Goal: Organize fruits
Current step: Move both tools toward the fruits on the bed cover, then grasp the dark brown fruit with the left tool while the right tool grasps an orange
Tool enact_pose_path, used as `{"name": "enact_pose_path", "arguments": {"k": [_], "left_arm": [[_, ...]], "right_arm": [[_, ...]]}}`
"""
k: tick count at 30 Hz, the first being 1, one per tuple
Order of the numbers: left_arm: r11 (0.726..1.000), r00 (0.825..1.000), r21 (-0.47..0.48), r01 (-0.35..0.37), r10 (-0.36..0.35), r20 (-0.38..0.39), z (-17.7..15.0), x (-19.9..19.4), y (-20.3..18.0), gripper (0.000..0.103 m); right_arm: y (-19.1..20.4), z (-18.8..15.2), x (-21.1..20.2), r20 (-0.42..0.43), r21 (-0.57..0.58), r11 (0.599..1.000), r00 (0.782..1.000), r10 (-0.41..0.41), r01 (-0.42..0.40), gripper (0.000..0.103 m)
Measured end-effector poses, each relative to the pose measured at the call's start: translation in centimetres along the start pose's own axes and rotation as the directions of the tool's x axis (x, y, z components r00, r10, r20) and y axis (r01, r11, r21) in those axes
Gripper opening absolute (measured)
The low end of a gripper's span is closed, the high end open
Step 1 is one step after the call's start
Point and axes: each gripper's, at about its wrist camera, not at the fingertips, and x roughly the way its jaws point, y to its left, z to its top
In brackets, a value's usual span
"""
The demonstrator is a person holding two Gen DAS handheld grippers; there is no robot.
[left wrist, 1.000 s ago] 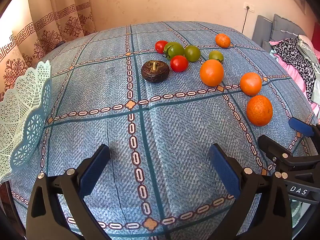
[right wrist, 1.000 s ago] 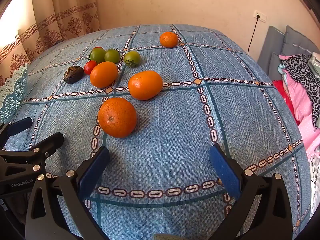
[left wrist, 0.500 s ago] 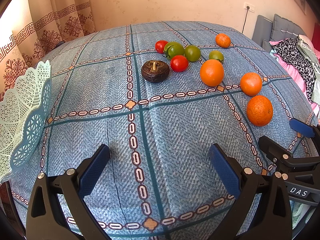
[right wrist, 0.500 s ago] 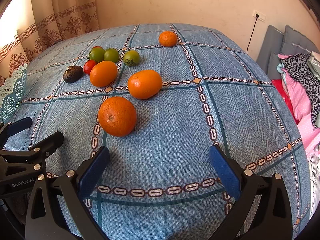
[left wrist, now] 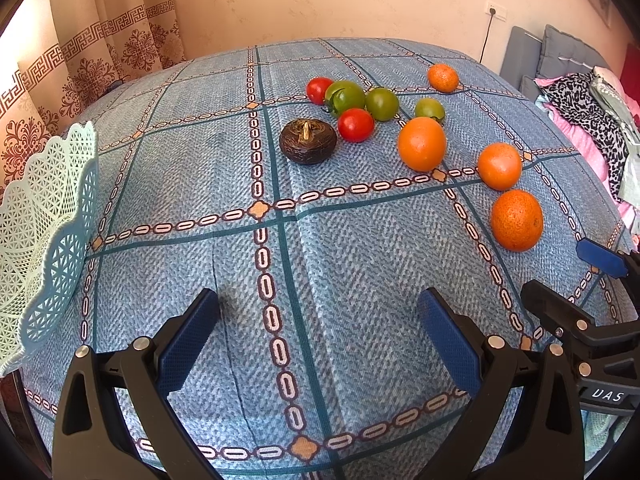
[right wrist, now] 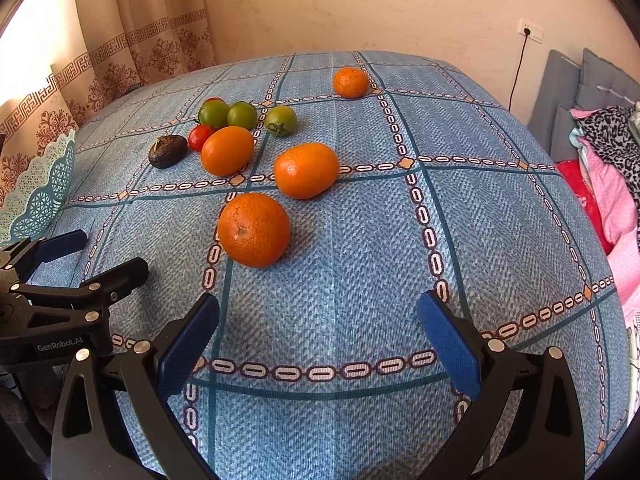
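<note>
Fruit lies loose on the blue patterned tablecloth (left wrist: 320, 264). Three large oranges run in a line: the nearest orange (right wrist: 254, 229) (left wrist: 517, 219), a middle orange (right wrist: 306, 170) (left wrist: 499, 165), a far orange (right wrist: 227, 150) (left wrist: 421, 143). A small tangerine (right wrist: 351, 82) (left wrist: 442, 77) sits far back. Green tomatoes (left wrist: 345, 97) and red tomatoes (left wrist: 355, 124) cluster beside a dark brown fruit (left wrist: 307, 141). My left gripper (left wrist: 318, 320) is open above bare cloth. My right gripper (right wrist: 318, 320) is open, just short of the nearest orange. Both hold nothing.
A pale mint lattice basket (left wrist: 44, 236) (right wrist: 38, 188) stands at the table's left edge. Patterned curtains (left wrist: 96, 40) hang behind on the left. A bed with clothes (right wrist: 600, 152) is close on the right. The other gripper (left wrist: 592, 320) shows at each view's side.
The right gripper has moved slightly forward toward the nearest orange, which looks a bit closer. The left gripper has barely moved. Both stay open.
</note>
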Motion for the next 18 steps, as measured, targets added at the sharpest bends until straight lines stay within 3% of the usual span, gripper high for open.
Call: {"name": "enact_pose_path", "arguments": {"k": [6,11,18], "left_arm": [[1.0,1.0,-0.019,-0.016,0.016,0.017,2.1,-0.4,1.1,0.101],[0.996,0.995,0.016,-0.083,0.082,0.064,4.3,-0.2,1.2,0.101],[0.997,0.996,-0.007,-0.073,0.073,0.053,6.2,2.0,2.0,0.101]], "right_arm": [[-0.5,0.3,-0.6,0.003,0.023,0.999,0.999,0.049,-0.049,0.098],[-0.1,1.2,-1.1,0.021,0.017,0.998,0.998,0.054,-0.055,0.097],[0.6,2.5,-1.1,0.042,-0.007,0.998,0.997,0.069,-0.068,0.093]]}}
